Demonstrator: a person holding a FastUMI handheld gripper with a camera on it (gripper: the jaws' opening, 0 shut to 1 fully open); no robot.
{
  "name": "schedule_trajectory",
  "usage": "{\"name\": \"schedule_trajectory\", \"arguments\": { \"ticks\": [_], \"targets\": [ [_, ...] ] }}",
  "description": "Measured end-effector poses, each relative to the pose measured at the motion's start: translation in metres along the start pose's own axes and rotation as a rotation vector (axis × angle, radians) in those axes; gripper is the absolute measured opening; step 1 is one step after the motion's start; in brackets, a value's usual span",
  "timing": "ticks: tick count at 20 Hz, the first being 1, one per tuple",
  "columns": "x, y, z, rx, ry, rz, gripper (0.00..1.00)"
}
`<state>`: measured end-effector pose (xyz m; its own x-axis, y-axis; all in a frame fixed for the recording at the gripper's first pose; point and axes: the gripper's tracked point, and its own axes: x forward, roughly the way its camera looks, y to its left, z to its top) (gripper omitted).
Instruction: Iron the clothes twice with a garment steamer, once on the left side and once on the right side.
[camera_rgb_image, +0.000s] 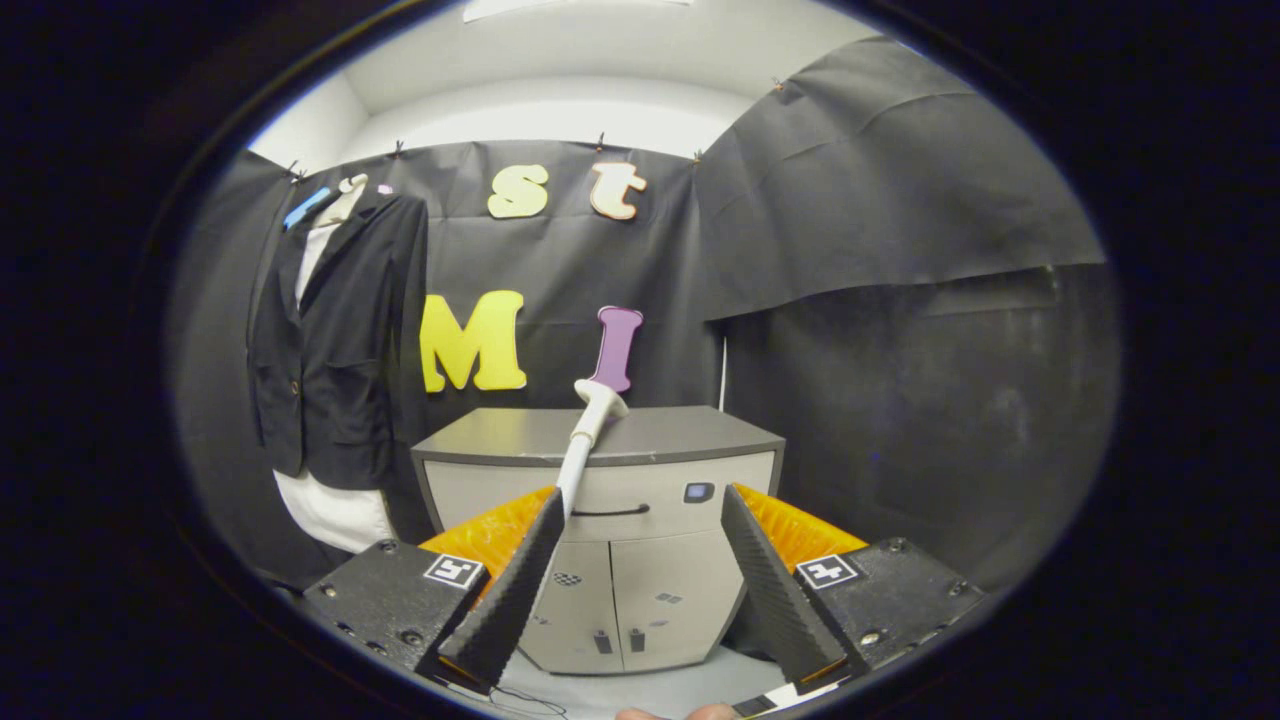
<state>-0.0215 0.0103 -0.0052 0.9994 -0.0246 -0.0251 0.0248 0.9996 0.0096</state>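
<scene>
Gripper view: the tool (640, 505) is seen released, its fingers spread wide with nothing clasped between them. Beyond them a grey cabinet (600, 540) is set against the booth wall, and the white garment steamer (588, 435) is propped upright at its front edge, just above the left finger. A dark jacket (335, 350) over a white shirt (335, 515) is hung left of the cabinet, well apart from the fingers.
</scene>
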Motion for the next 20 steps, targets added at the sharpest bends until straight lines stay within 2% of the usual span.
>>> {"name": "schedule_trajectory", "arguments": {
  "ticks": [7, 10, 16, 20],
  "targets": [
    [0.011, 0.019, 0.018, 0.042, 0.017, -0.036, 0.99],
    [0.029, 0.037, 0.025, 0.034, 0.048, -0.02, 0.99],
    [0.117, 0.077, 0.041, 0.051, 0.111, 0.082, 0.99],
    [0.181, 0.071, 0.051, 0.021, 0.16, 0.094, 0.99]
  ]
}}
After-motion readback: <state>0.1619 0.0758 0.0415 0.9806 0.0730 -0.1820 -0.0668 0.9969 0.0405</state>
